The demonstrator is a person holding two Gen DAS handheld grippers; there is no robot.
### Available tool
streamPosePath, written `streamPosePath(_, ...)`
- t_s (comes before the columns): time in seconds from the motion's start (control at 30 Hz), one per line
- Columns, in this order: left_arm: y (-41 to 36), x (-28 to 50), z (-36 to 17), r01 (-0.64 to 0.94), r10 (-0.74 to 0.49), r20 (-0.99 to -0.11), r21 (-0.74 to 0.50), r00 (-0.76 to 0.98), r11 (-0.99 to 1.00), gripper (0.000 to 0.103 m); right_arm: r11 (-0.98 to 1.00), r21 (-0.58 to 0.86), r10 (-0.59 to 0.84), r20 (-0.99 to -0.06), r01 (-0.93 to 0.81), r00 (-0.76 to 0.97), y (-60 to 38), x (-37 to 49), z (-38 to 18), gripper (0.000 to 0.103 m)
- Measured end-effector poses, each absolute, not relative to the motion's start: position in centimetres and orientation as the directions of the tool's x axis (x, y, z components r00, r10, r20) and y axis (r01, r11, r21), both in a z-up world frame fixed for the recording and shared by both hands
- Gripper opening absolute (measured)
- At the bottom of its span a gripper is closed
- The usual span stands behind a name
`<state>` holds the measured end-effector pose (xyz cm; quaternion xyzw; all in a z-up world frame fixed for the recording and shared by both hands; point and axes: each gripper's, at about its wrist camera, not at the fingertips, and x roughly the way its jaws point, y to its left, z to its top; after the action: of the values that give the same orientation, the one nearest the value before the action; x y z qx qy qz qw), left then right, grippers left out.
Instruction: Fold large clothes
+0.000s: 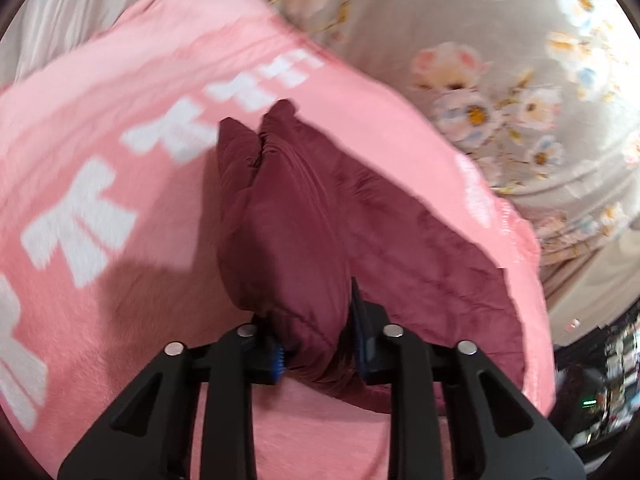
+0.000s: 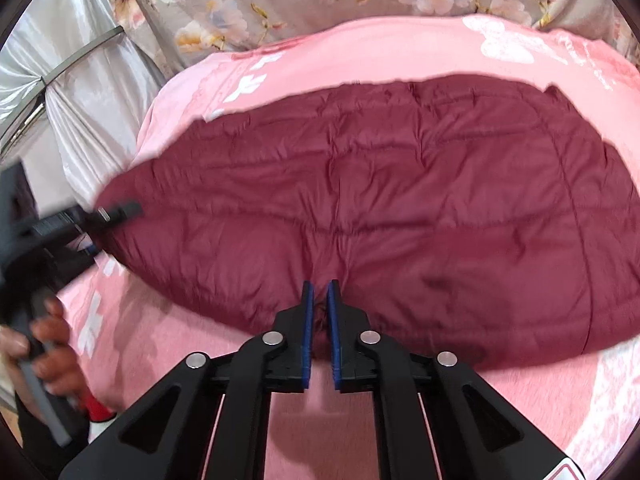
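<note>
A dark red quilted jacket (image 2: 380,208) lies spread on a pink blanket (image 2: 360,48) with white bow prints. My right gripper (image 2: 320,304) is shut on the jacket's near edge, in the middle. My left gripper (image 1: 316,336) is shut on a thick bunched fold of the same jacket (image 1: 288,216), which stands up between its blue pads. The left gripper also shows in the right wrist view (image 2: 116,212), at the jacket's left end, with the person's hand (image 2: 52,348) on its handle.
The pink blanket (image 1: 100,220) lies on a grey floral bedsheet (image 1: 500,92), which also shows in the right wrist view (image 2: 248,4). A silvery curtain (image 2: 92,72) hangs at the far left. Dark clutter (image 1: 600,392) sits beyond the bed's right edge.
</note>
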<state>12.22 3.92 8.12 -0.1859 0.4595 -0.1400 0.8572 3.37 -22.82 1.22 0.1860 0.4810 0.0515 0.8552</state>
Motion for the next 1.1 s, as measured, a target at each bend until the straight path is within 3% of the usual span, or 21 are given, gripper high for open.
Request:
streamPosePath(0.13, 0.5, 11.3, 12.2, 0.218, -0.456, -0.684, -0.409, 0.569, 0.886, 0.019, 0.920, 0.379, 0.273, -0.807, 0.104, 0.524, -22.9, 3.6, -0.6, 0.000)
streamPosePath(0.33, -7.1, 9.9, 17.0, 0.444, -0.569, -0.625, -0.365, 0.535, 0.818, 0.019, 0.874, 0.465, 0.324, -0.776, 0.143, 0.542, -25.0, 2.7, 0.0, 0.000)
streamPosePath(0.47, -13.2, 9.8, 17.7, 0.536, -0.627, -0.631, -0.367, 0.456, 0.760, 0.019, 0.917, 0.350, 0.181, -0.794, 0.193, 0.581, -27.0, 0.1, 2.9, 0.000)
streamPosePath(0.63, -22.2, 9.0, 15.3, 0.635, -0.644, -0.691, -0.342, 0.330, 0.692, 0.019, 0.879, 0.283, 0.017, -0.823, 0.384, 0.568, -33.3, -3.5, 4.1, 0.000)
streamPosePath(0.77, -27.8, 8.3, 11.3, 0.665, -0.598, -0.764, -0.317, 0.245, 0.677, 0.019, 0.818, 0.258, -0.078, -0.835, 0.514, 0.544, -38.0, -6.5, 4.0, 0.007)
streamPosePath(0.97, -31.1, 7.6, 7.4, 0.660, -0.518, -0.830, -0.272, 0.207, 0.700, 0.022, 0.768, 0.252, -0.125, -0.843, 0.589, 0.523, -41.1, -8.2, 3.7, 0.009)
streamPosePath(1.03, -30.9, 7.6, 8.4, 0.655, -0.536, -0.824, -0.305, 0.181, 0.691, 0.031, 0.769, 0.251, -0.129, -0.839, 0.588, 0.528, -41.8, -7.8, 4.0, 0.009)
streamPosePath(1.1, -29.9, 8.0, 10.0, 0.640, -0.591, -0.794, -0.380, 0.145, 0.668, 0.057, 0.772, 0.268, -0.123, -0.826, 0.577, 0.549, -42.5, -7.1, 4.8, 0.009)
